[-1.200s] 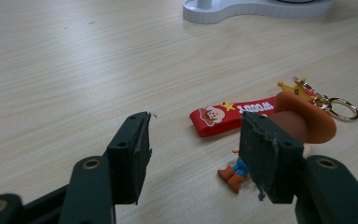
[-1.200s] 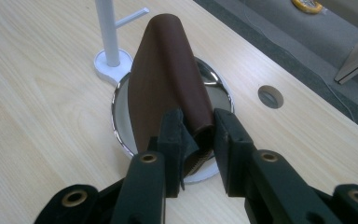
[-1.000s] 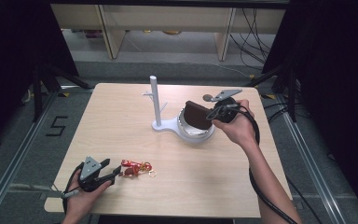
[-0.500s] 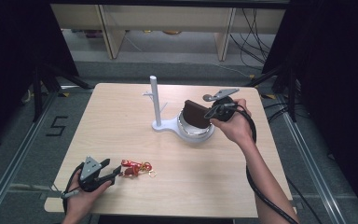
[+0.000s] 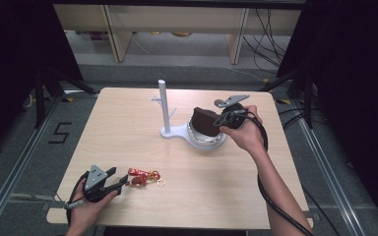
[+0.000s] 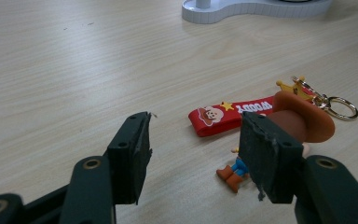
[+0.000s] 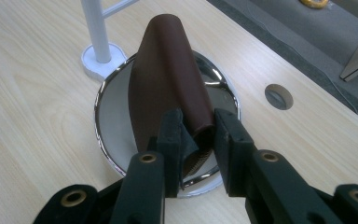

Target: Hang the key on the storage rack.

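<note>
Right tool [image 7: 193, 140] clamps the brown leather pouch [image 7: 168, 74], its long axis running straight ahead over the dish [image 7: 107, 140]; left tool [image 6: 193, 158] wide, keychain [image 6: 261, 116] just ahead.

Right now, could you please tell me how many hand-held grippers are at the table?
2. The left hand-held gripper rests open near the table's front edge, beside the red keychain. The right hand-held gripper is shut on the brown wallet over the silver dish.
</note>
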{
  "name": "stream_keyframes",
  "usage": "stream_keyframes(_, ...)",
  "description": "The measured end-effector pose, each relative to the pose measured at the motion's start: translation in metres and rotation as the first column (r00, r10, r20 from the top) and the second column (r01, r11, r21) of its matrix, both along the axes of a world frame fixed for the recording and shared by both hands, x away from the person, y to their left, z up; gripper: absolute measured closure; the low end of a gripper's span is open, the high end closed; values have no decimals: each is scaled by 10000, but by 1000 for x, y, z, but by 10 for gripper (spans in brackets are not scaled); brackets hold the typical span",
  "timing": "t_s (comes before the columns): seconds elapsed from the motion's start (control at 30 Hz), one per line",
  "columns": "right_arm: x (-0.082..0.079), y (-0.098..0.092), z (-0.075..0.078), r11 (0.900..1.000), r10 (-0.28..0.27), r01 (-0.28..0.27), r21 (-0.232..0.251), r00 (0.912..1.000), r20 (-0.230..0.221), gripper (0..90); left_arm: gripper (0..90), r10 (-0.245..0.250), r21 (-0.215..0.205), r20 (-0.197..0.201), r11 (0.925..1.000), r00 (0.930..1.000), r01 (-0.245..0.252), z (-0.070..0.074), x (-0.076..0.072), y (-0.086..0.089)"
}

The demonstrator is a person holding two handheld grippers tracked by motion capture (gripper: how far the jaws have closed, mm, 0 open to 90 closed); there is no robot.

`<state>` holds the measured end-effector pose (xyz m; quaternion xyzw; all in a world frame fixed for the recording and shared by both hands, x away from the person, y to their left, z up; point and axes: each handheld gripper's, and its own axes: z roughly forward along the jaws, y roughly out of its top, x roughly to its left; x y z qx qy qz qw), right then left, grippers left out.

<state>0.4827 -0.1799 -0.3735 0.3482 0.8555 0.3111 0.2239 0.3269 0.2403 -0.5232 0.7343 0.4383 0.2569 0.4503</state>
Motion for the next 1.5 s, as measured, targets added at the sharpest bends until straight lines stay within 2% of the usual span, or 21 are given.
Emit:
stream_keyframes(0.23, 2, 0, -9, 9999, 93, -94, -82, 9999, -93, 736, 427, -8, 27, -17, 10000, 10000, 8, 0, 0, 0)
stream_keyframes(0.27, 4, 0, -13, 9996, 242, -243, -171, 9997, -102, 733, 427, -9, 29, -16, 10000, 10000, 9, 0, 0, 0)
stream_keyframes(0.37, 6, -1, -19, 9999, 140, -142, -96, 9996, -252, 728, 427, -12, 24, -10, 10000, 10000, 12, 0, 0, 0)
stream_keyframes(0.43, 7, -2, -20, 9998, 183, -185, -79, 9997, -175, 726, 427, -13, 21, -13, 10000, 10000, 13, 0, 0, 0)
stream_keyframes(0.47, 7, -4, -21, 9998, 182, -179, 96, 9994, -303, 720, 427, -9, 13, -18, 10000, 10000, 9, 0, 0, 0)
stream_keyframes(0.57, 8, -5, -23, 9996, 234, -231, 145, 9995, -221, 711, 427, -25, 25, -22, 10000, 10000, 25, 0, 0, -1)
stream_keyframes(0.6, 11, -6, -25, 9992, 393, -395, -98, 9989, -238, 696, 428, -84, 58, 0, 9999, 10000, 84, 0, 0, -1)
stream_keyframes(0.67, 12, -6, -28, 9992, 349, -355, -182, 9989, -310, 678, 428, -29, 37, -18, 10000, 10000, 29, 0, 0, -1)
stream_keyframes(0.77, 13, -6, -30, 9994, 341, -343, -75, 9991, -253, 631, 427, -28, -19, -23, 10000, 10000, 28, 0, 0, 0)
stream_keyframes(0.8, 11, -7, -28, 9998, 203, -201, 87, 9994, -280, 576, 427, -46, -24, -36, 10000, 10000, 46, 0, 1, 0)
stream_keyframes(0.83, 11, -7, -28, 9998, 203, -201, 87, 9994, -280, 576, 427, -46, -24, -36, 10000, 10000, 46, 0, 1, 0)
stream_keyframes(0.87, 8, -9, -23, 9999, 127, -126, 69, 9998, -169, 531, 428, -37, -4, -48, 10000, 10000, 37, 0, 1, 0)
stream_keyframes(1.0, 3, -15, -15, 9991, -145, 153, 399, 9997, -192, 482, 428, -53, -28, -26, 10000, 10000, 53, 0, 1, -1)
stream_keyframes(1.1, -8, -24, -10, 9952, -491, 532, 820, 9975, -507, 429, 427, -23, -8, -121, 10000, 9999, 23, 0, 1, -1)
stream_keyframes(1.13, -11, -25, -10, 9931, -658, 705, 934, 9965, -525, 420, 427, 30, 36, -149, 10000, 9999, -29, 0, 1, -1)
stream_keyframes(1.2, -12, -29, -10, 9936, -624, 668, 908, 9968, -508, 415, 427, 2, 24, -128, 10000, 9999, -2, 0, 1, -1)
stream_keyframes(1.27, -18, -34, -12, 9914, -788, 854, 995, 9946, -679, 411, 426, -6, 12, -128, 10000, 9999, 6, 0, 2, -1)
stream_keyframes(1.33, -27, -41, -18, 9841, -1128, 1243, 1266, 9891, -942, 409, 425, 55, 58, -153, 10000, 9999, -54, 0, 2, -1)
stream_keyframes(1.37, -27, -41, -18, 9841, -1128, 1243, 1266, 9891, -942, 409, 424, 55, 58, -153, 10000, 9999, -54, 0, 2, -1)
stream_keyframes(1.4, -31, -47, -23, 9816, -1347, 1480, 1203, 9845, -1121, 417, 424, 16, 83, -138, 10000, 9999, -15, 0, 2, -1)
stream_keyframes(1.5, -35, -53, -29, 9812, -1451, 1561, 1137, 9844, -993, 402, 423, -22, 141, -113, 9999, 9999, 23, 0, 2, -2)
